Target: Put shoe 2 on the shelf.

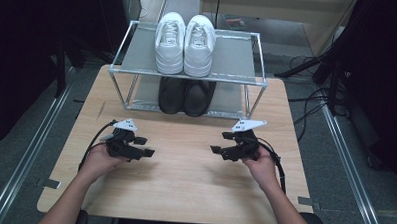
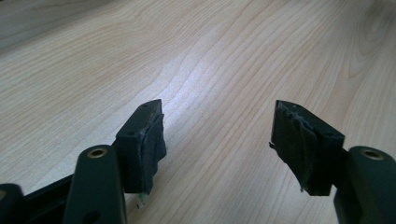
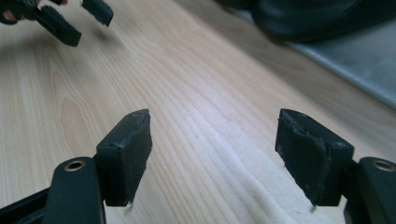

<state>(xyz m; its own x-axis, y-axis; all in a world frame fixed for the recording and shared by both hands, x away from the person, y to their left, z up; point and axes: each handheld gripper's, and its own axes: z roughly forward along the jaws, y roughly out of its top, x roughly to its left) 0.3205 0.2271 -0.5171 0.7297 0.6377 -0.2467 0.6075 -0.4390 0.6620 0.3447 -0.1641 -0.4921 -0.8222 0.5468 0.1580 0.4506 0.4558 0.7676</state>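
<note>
wood-grain table (image 1: 184, 181), black blocky grippers (image 1: 140, 147) agape

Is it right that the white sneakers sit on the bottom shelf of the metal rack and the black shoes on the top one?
Not quite: the shelves are swapped. The high view shows the pair of white lace-up sneakers on the top shelf of the silver metal-frame rack, and the pair of black leather shoes on the bottom shelf beneath them.

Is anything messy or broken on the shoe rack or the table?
Nothing stands out. The white shoes sit neatly side by side on the top shelf of the rack, the black shoes paired below. Only the pads of the left hand-held gripper look worn.
</note>
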